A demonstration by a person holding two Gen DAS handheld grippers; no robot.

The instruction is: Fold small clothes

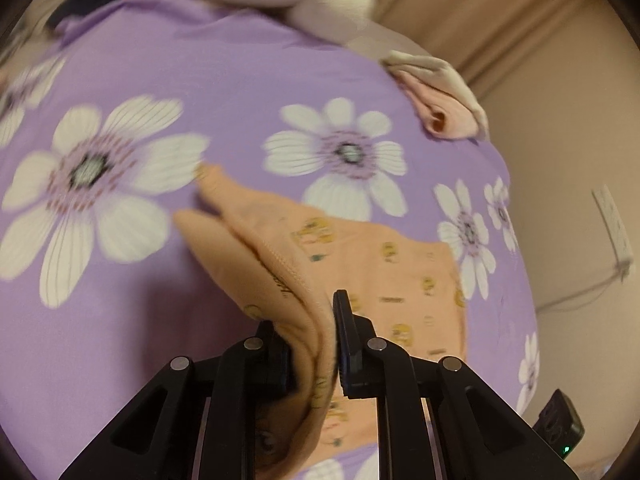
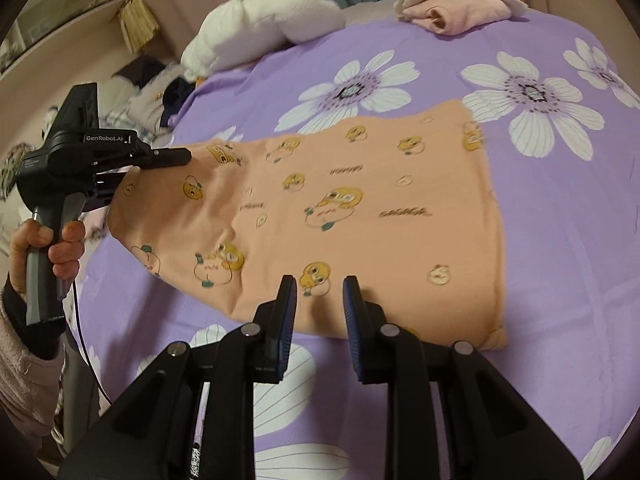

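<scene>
Purple bedding (image 2: 560,240) printed with big white flowers covers the whole work surface, with beige curtains hanging behind it. No box or basket is in view; the clothes lie straight on the sheet. At the far edge sits a folded pale pink garment (image 2: 456,12), and beside it a heap of white and pinkish fabric (image 2: 256,28), with some dark clothing (image 2: 176,96) further left.

An orange garment (image 2: 360,216) with yellow cartoon figures lies spread across the middle of the sheet, flat along its right part and lifted at its left end.

The left gripper (image 1: 316,344) has its jaws nearly together, clamped on a gathered fold of the orange cloth, which bunches between the pads and trails away over the sheet. In the right wrist view this same tool (image 2: 168,158) sits at the garment's raised left corner, held by a hand (image 2: 44,248) in a fuzzy pink sleeve (image 2: 24,368).

The right gripper (image 2: 320,304) hangs over the garment's near edge with a narrow gap between its fingers and nothing pinched in them; whether the tips touch the fabric cannot be told.
</scene>
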